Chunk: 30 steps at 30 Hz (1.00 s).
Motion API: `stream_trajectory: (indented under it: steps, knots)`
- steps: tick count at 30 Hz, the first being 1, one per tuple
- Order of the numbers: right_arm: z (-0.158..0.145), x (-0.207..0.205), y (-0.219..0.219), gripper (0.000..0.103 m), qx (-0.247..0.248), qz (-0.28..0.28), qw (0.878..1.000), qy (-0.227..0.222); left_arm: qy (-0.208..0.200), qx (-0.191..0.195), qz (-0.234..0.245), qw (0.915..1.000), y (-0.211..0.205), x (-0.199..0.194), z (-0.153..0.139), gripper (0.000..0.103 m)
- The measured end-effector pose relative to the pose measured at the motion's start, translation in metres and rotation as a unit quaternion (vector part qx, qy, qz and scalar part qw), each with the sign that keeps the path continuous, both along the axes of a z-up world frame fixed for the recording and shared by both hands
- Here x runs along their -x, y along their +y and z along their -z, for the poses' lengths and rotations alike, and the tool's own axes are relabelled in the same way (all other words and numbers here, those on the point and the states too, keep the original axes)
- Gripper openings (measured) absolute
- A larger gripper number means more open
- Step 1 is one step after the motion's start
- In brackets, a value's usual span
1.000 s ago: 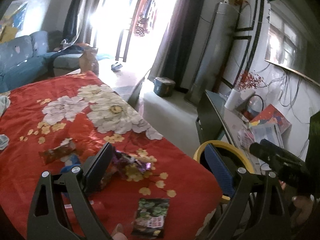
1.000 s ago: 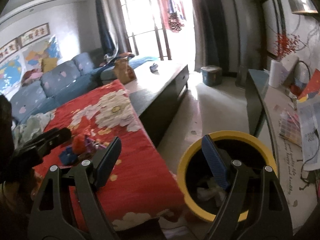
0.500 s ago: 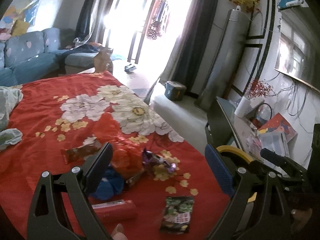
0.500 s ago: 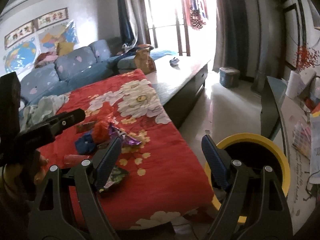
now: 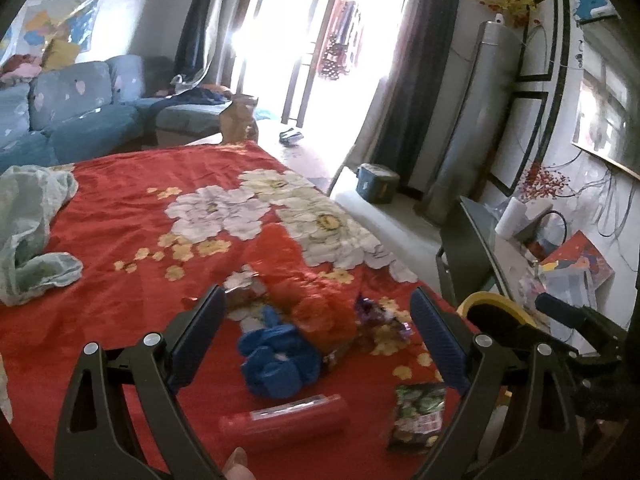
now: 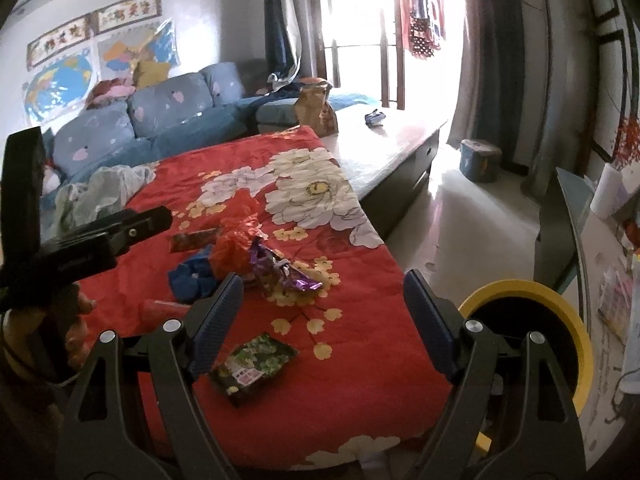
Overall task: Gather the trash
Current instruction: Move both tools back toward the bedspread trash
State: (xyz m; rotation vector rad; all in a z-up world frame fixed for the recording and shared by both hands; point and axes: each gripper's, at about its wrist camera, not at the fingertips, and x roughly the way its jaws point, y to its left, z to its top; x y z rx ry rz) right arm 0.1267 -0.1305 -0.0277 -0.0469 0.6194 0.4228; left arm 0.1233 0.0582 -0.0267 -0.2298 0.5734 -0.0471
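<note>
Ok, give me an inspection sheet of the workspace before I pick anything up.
Surface: red floral cloth, bunched cloth on its far left.
Job's things: green packet, purple wrapper, orange bag, blue wad, red tube, brown wrapper; yellow-rimmed bin beside the edge.
Clutter: papers on side desk.
Grippers: left gripper, right gripper, both open, empty.
Cables: wires along right wall.
Surroundings: blue sofa, bright doorway.

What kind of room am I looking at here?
Most likely a home living room: a blue sofa runs along the wall, world maps hang above it, and curtained glass doors let in daylight. Snack wrappers litter a red floral cloth.
</note>
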Motion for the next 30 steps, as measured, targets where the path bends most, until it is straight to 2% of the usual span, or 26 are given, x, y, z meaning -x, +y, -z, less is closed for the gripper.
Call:
stream_trajectory:
  steps: [13, 19, 30]
  knots:
    - [0.025, -0.027, 0.037, 0.074, 0.035, -0.025, 0.999, 0.028, 0.048, 0.006, -0.024, 0.9985, 0.039, -0.002, 0.027, 0.09]
    - [0.038, -0.042, 0.048, 0.072, 0.056, -0.027, 0.997, 0.036, 0.067, 0.001, -0.012, 0.9977, 0.04, -0.006, 0.041, 0.089]
    - [0.066, -0.064, 0.063, 0.05, 0.086, -0.038, 0.993, 0.069, 0.109, 0.027, 0.025, 0.9933, 0.032, -0.018, 0.066, 0.065]
